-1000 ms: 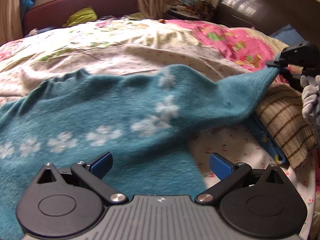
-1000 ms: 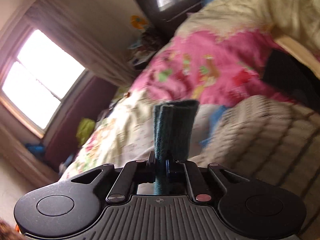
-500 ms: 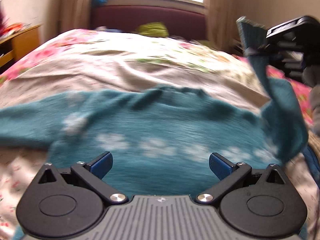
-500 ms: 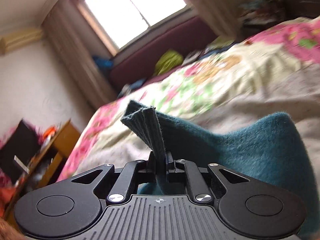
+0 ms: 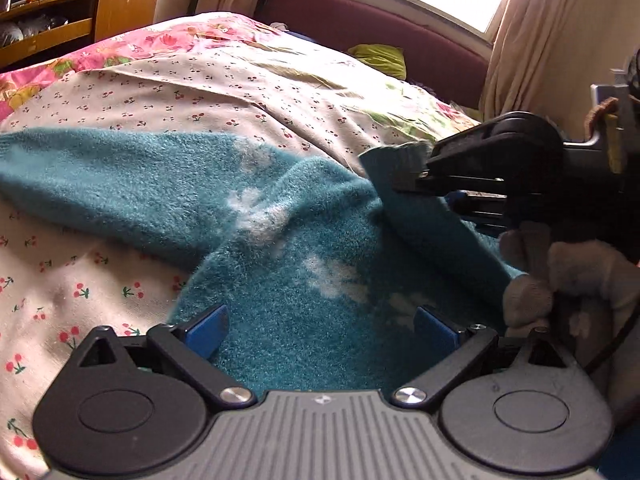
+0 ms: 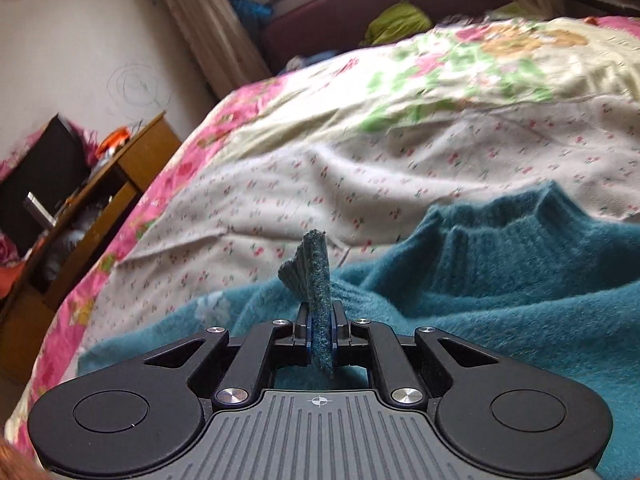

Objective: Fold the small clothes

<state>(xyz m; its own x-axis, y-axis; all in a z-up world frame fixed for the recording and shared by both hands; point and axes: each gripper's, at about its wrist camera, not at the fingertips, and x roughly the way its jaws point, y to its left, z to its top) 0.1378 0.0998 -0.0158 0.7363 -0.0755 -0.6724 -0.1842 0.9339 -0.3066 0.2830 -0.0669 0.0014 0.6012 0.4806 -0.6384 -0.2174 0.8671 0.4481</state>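
Note:
A small teal fuzzy sweater (image 5: 280, 248) with white paw prints lies spread on the bed; one sleeve stretches to the left. My left gripper (image 5: 320, 330) is open and empty, low over the sweater's lower part. My right gripper (image 6: 320, 330) is shut on the cuff of the other sleeve (image 6: 316, 280), which sticks up between its fingers. It also shows in the left wrist view (image 5: 404, 184), holding that sleeve folded over the sweater's body. The ribbed collar (image 6: 520, 232) shows in the right wrist view.
The bed has a cherry-print sheet (image 5: 200, 92) and a pink floral quilt (image 6: 192, 152). A wooden shelf unit (image 6: 100, 208) stands beside the bed. A maroon bench (image 5: 380, 28) with a green cloth (image 5: 380, 58) lies under the window.
My right gripper has carried the sleeve from the far right side across and down over the sweater's body. My left gripper has swung leftward over the sweater, staying open.

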